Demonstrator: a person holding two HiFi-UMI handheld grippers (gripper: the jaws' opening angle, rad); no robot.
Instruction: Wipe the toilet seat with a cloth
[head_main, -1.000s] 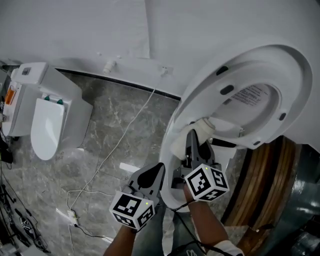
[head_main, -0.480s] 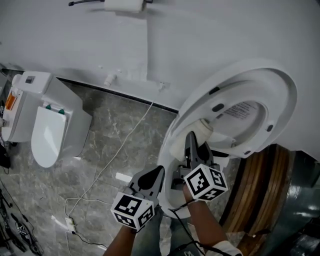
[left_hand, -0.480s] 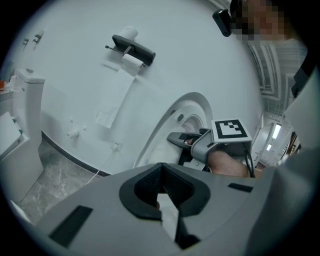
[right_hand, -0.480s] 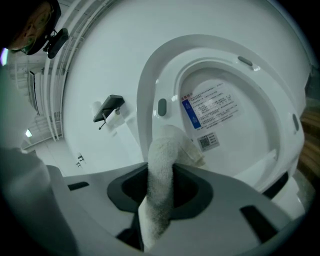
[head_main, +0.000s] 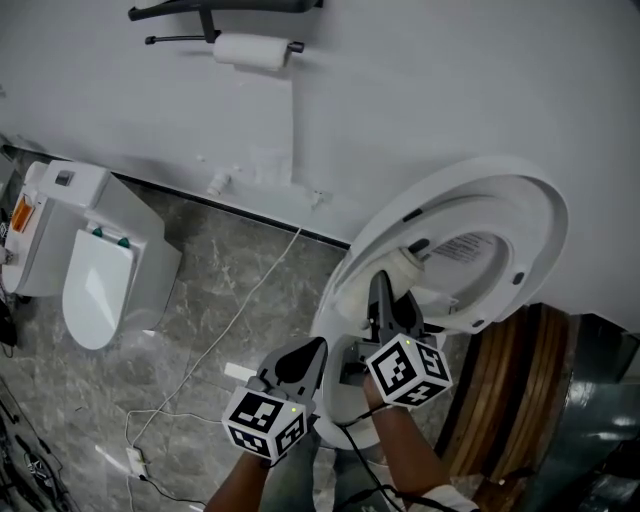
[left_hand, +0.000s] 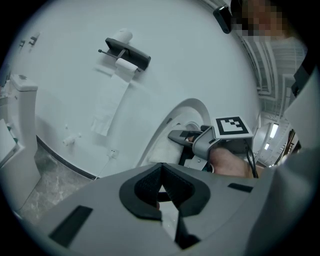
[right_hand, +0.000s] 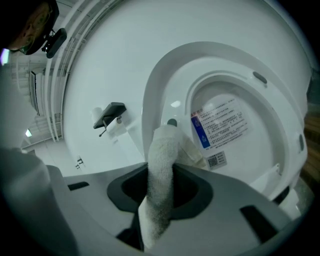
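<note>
A: How far along does the wiping look?

B: Early or midway, at a guess. The right hand-held gripper (right_hand: 161, 192) is clenched on the cloth (right_hand: 162, 150), which stands up out of its jaws. The cloth's far end lies at the lower inner edge of the raised toilet seat (right_hand: 155, 95), straight ahead of that gripper. Whether it actually presses on the plastic cannot be told.

A: And what is left?

B: Nothing marks a wiped part off from an unwiped one. Judging by where the cloth is, the arc of the ring above and beyond the gripper is probably yet to be covered.

A: The other one?

B: The left hand-held gripper (left_hand: 161, 186) is clenched with nothing between its jaws. It sits just beside the right one, to its left and a little behind, and takes no part.

A: What does one view give that another lacks?

B: Only the right gripper view shows the printed label (right_hand: 220, 125) inside the ring, beyond the cloth, and the cloth's nap between the pads. The left gripper view shows the right gripper from the side, with the person's hand behind it. Only the head view shows the floor, with a second toilet (head_main: 95, 260) well to the left of both grippers and a cable (head_main: 240, 290) trailing across the stone. The paper roll (head_main: 245, 50) on the wall shows in all three.
</note>
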